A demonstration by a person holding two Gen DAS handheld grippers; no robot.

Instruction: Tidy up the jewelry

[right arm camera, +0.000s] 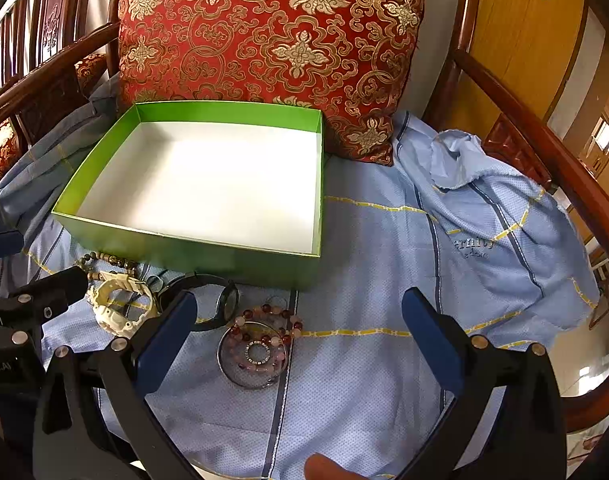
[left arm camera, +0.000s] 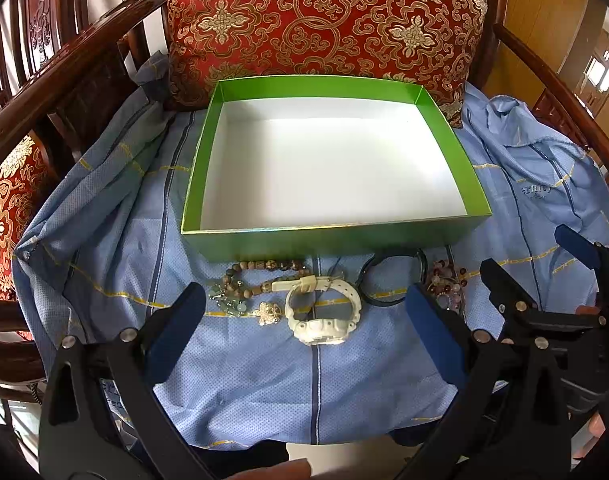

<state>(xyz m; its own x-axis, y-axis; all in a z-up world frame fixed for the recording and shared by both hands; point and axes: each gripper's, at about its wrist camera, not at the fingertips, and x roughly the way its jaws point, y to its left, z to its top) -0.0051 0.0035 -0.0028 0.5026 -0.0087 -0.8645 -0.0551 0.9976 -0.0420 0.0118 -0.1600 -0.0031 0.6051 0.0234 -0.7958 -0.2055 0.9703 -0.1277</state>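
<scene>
Wooden armchair [left arm camera: 116, 16] is taking up both views, its dark curved arms sweeping round the seat; carved wood panels are showing behind at left, a yellow-brown door [right arm camera: 520, 52] at right. A red and gold brocade cushion [left arm camera: 328, 20] is leaning upright against the chair back. A second cushion [left arm camera: 8, 208] of the same pattern is sitting on the neighbouring seat at left.

Pale blue cloth [left arm camera: 264, 380] with dark stripes and yellow lines is covering the seat, bunching into folds at the right side.

Green box [left arm camera: 332, 236], white inside, is lying open on the cloth, its back edge touching the cushion. Nothing is lying in it.

Left gripper [left arm camera: 304, 320] and right gripper [right arm camera: 300, 328] are both hovering low over the cloth, jaws spread wide and pinching nothing (blue pads facing inward).

Jewelry is lying in a row on the cloth just in front of the box, all outside it:
- white watch [left arm camera: 324, 312], strap curled, sitting between the left jaws
- brown bead strand [left arm camera: 264, 268], looping left of the watch
- dark bangle [left arm camera: 388, 280], right of the watch, near the box wall
- silver bangle [right arm camera: 252, 356] with a pink and red bead bracelet [right arm camera: 268, 322] lying across it, between the right jaws
- small gold charm [left arm camera: 267, 313] and pale green beads [left arm camera: 228, 300], beside the strand
</scene>
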